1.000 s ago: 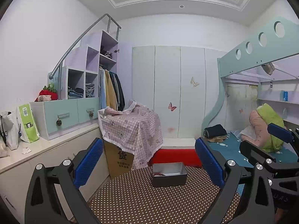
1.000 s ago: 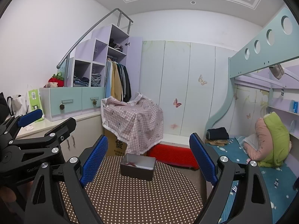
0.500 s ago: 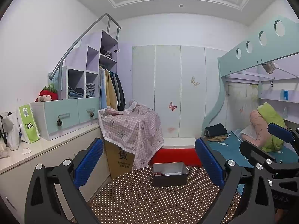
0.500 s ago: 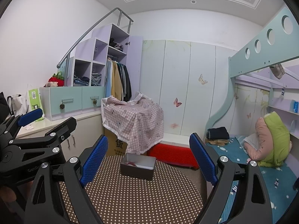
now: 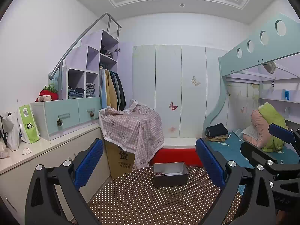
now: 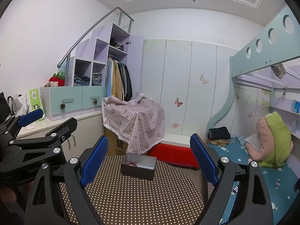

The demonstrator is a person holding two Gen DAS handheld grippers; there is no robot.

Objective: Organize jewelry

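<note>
A small dark grey box (image 5: pixel 170 174) stands at the far side of a round table with a brown polka-dot cloth (image 5: pixel 153 202). A red bead bracelet (image 5: pixel 159 174) lies inside the box at its left; the box (image 6: pixel 138 166) and beads (image 6: pixel 130 163) also show in the right wrist view. My left gripper (image 5: pixel 150 161) is open and empty, held above the near part of the table. My right gripper (image 6: pixel 149 159) is open and empty, beside the left one.
A cardboard box under a pink checked cloth (image 5: pixel 131 129) stands behind the table, with a red stool (image 5: pixel 176 156) next to it. A white counter (image 5: pixel 37 150) runs along the left. A bunk bed (image 5: pixel 243 146) is on the right.
</note>
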